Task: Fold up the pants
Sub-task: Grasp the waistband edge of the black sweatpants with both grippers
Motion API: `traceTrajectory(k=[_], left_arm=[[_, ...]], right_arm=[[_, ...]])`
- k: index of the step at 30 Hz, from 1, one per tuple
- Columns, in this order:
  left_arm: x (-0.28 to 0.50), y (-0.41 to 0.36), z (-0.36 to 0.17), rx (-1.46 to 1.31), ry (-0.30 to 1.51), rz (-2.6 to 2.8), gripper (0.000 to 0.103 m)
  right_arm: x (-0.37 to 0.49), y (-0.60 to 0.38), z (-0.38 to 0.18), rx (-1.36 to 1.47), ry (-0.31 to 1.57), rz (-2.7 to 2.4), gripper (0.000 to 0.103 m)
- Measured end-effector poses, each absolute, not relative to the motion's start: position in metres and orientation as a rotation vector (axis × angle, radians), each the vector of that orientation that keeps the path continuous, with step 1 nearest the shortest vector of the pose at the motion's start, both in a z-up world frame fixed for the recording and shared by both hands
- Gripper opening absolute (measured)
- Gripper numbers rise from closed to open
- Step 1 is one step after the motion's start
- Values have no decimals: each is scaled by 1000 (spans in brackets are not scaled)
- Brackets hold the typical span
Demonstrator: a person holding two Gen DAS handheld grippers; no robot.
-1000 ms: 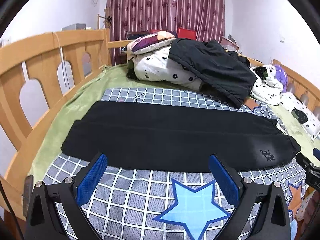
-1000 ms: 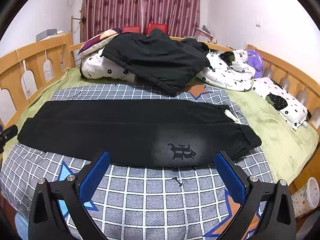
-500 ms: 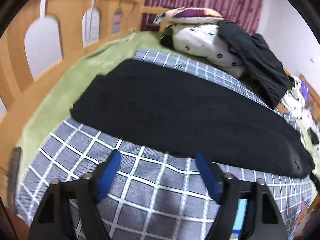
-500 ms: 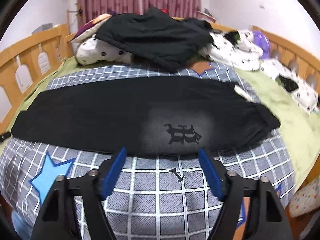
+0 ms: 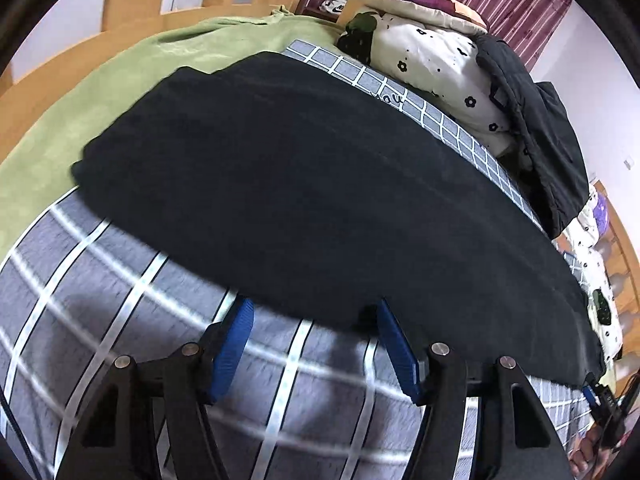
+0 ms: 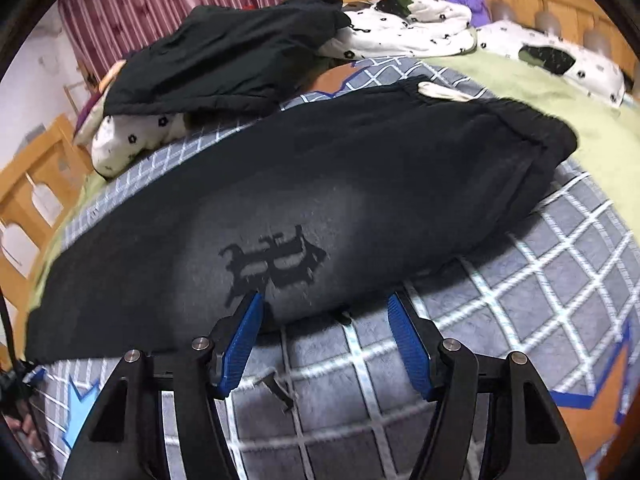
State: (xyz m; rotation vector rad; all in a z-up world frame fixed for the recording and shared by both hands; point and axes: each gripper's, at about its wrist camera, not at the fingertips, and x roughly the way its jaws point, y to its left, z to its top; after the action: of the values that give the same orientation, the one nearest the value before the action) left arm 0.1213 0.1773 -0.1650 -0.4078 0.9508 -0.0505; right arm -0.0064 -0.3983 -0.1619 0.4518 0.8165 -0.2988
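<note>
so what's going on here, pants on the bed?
A person with a handheld gripper in each hand is folding black pants laid flat on a checked blanket. The left gripper sits at the pants' near edge toward the leg end, the right gripper at the near edge just below the printed logo. Both sets of fingers are open; nothing is gripped yet, and no fold shows.

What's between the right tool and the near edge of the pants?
Almost nothing: in the right wrist view, the right tool is open at the black pants hem, with only plaid blanket between its fingers.
</note>
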Motion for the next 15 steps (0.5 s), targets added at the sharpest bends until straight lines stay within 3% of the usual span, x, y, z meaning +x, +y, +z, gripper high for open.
traceTrajectory(k=[1,2,3,4,5,11,15], left_arm=[[126,178,-165,-411,955,-48,61],[129,177,-166,-408,961,-36,55],[130,177,-165,-386,958,-1,35],[130,179,-165,-360,956,40,24],[129,180,-163,-338,963,67,12],[121,174,-122,-272,843,46,7],[124,164,-89,-255,754,57,7]], right_arm=[[-2,-400,-164,467,807,-291,65],[2,-400,-165,475,808,-289,57],[8,-400,-168,482,815,-286,48],[13,-400,-170,485,824,-283,23],[19,-399,-172,474,836,-278,14],[6,-383,-132,375,682,-282,10],[11,-386,-115,367,679,-245,9]])
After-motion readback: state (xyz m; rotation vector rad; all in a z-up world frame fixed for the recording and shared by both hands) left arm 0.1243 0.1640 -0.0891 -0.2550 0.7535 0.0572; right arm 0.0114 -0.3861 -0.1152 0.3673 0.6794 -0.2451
